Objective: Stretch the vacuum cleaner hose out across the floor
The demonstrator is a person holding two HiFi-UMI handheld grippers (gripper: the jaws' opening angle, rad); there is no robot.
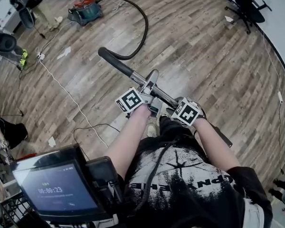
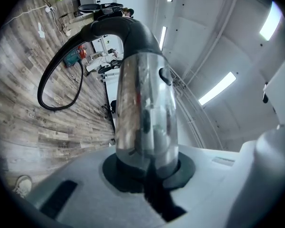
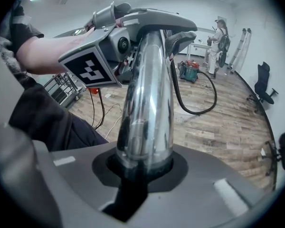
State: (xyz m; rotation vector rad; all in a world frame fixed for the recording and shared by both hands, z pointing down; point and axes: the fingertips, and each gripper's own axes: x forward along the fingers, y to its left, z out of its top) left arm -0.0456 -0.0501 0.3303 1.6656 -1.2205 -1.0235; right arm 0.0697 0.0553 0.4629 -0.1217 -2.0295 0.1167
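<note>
Your left gripper (image 2: 147, 172) has its jaws pinching the chrome wand tube (image 2: 145, 113), which stands right between them and fills the gap. Your right gripper (image 3: 143, 167) has its jaws clamped on the same tube a little further along, with the left gripper's marker cube (image 3: 90, 68) just beyond its tips.

Past the left jaws the tube runs into the black curved handle (image 2: 116, 30). From there the hose (image 1: 141, 30) swings out in 1 wide loop across the floor (image 1: 209, 56) to the vacuum cleaner (image 1: 85, 8), well away from both sets of jaws.

As I judge it, you are in the pulling step: the wand is held in 2 places, and the hose is partly drawn out but curved, not straight. The next move calls for drawing the wand end further from the vacuum cleaner, along the line of the hose, until the loop flattens. Hold both grips firm, since smooth chrome may slip. Pull evenly so the vacuum cleaner does not roll after you or tip.
</note>
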